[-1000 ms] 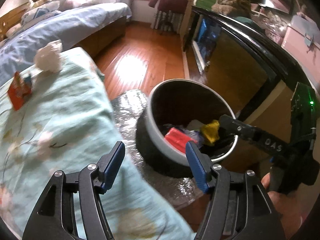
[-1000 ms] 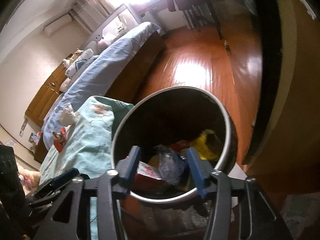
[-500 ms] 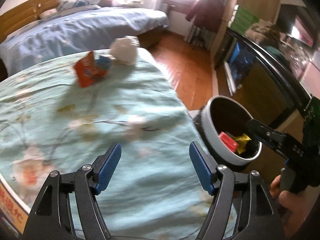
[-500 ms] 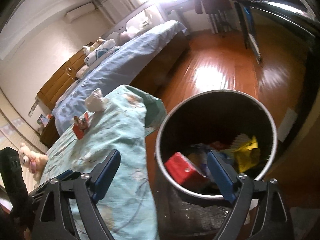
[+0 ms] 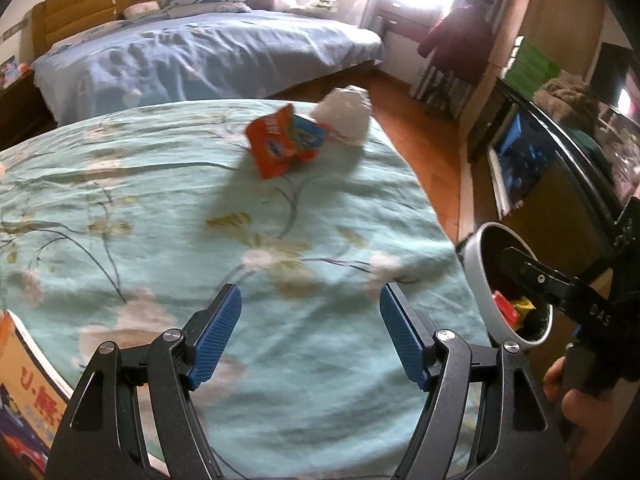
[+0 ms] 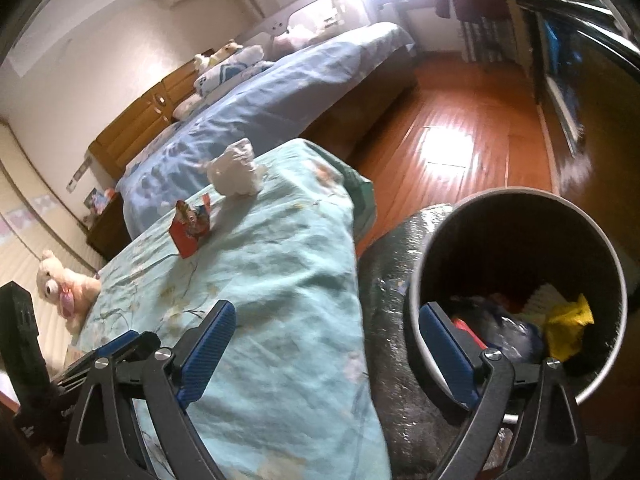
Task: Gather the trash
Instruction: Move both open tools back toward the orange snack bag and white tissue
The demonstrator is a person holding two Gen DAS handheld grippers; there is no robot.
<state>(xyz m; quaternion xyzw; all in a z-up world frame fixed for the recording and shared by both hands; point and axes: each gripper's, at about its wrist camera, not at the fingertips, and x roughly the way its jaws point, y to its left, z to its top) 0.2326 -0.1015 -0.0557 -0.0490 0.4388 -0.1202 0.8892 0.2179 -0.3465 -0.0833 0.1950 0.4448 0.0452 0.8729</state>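
Both your grippers are empty: the left gripper (image 5: 310,334) stands spread, and the right gripper's (image 6: 328,346) jaws have just been opening with nothing between them. The orange wrapper (image 5: 282,144) and crumpled white tissue (image 5: 344,118) lie touching, upper centre of the left view, on the bench (image 5: 160,220). Approach the wrapper squarely; the bin (image 6: 440,264) waits lower right.

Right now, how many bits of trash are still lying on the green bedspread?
2. An orange wrapper sits at the far end of the bedspread, and a crumpled white tissue lies just beyond it, near the edge.
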